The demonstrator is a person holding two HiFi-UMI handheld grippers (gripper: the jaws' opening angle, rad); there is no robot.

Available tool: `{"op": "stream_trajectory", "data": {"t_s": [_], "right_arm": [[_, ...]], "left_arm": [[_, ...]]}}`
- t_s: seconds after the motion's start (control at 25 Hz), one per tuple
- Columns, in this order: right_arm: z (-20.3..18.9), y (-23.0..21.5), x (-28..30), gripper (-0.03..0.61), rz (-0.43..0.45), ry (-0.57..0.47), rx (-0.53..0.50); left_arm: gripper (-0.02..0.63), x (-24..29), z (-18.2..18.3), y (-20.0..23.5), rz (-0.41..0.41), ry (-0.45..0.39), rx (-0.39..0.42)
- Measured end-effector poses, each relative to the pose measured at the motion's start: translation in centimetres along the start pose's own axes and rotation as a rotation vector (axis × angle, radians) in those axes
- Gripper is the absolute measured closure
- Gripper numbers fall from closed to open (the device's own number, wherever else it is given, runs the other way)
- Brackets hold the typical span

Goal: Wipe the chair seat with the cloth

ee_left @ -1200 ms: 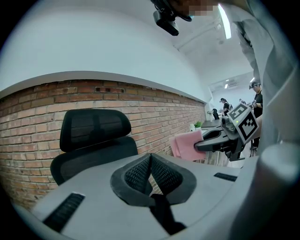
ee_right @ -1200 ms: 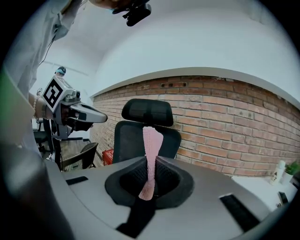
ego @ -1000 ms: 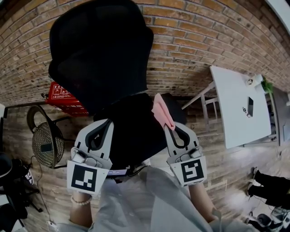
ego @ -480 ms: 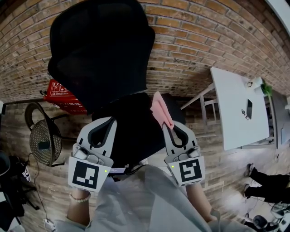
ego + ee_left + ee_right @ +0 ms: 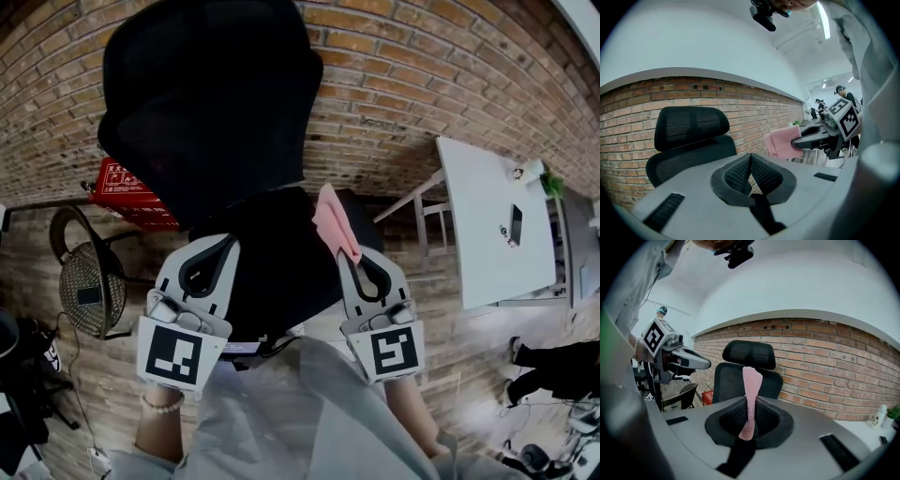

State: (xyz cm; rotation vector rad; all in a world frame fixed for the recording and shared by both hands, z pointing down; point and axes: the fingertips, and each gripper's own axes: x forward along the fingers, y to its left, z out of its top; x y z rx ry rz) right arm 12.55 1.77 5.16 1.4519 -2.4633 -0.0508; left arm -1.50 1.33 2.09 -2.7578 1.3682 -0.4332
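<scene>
— What has the right gripper (image 5: 750, 414) got?

— Its jaws are pressed together on the pink cloth (image 5: 751, 389). The cloth is pinched at its lower end and stands up out of the jaws in a narrow, slightly twisted strip.

— And the left gripper (image 5: 750, 165)?

— Its jaws are closed with the mesh pads meeting, and there is nothing between them.

— Where do the two sit from above?

— In the head view the left gripper (image 5: 223, 246) and the right gripper (image 5: 347, 261) are side by side, both pointing at the black chair (image 5: 208, 103). The left one is over the left edge of the seat (image 5: 277, 253) and the right one over its right edge.

— So where is the cloth against the chair?

— The cloth (image 5: 333, 220) shows over the right edge of the seat, towards its back corner. From the left gripper's view the cloth (image 5: 782, 143) hangs in the air beside the chair (image 5: 689, 140), apart from it, at the tip of the right gripper (image 5: 806, 140).

— And further out?

— Behind the chair is a brick wall (image 5: 422, 75). A red box (image 5: 127, 192) lies to the chair's left, with a round mesh seat (image 5: 89, 291) near it. A white counter (image 5: 478, 244) stands well to the right, with a small dark item on it.
</scene>
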Motion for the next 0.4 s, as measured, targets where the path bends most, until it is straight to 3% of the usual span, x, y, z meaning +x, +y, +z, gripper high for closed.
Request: {"op": "stream_trajectory", "data": {"t_s": [0.4], "right_arm": [[-0.21,0.76,0.17,0.523,0.013,0.0,0.0]], "left_arm": [[0.595,0.04,-0.34,-0.1,0.001,-0.004,-0.008]]}}
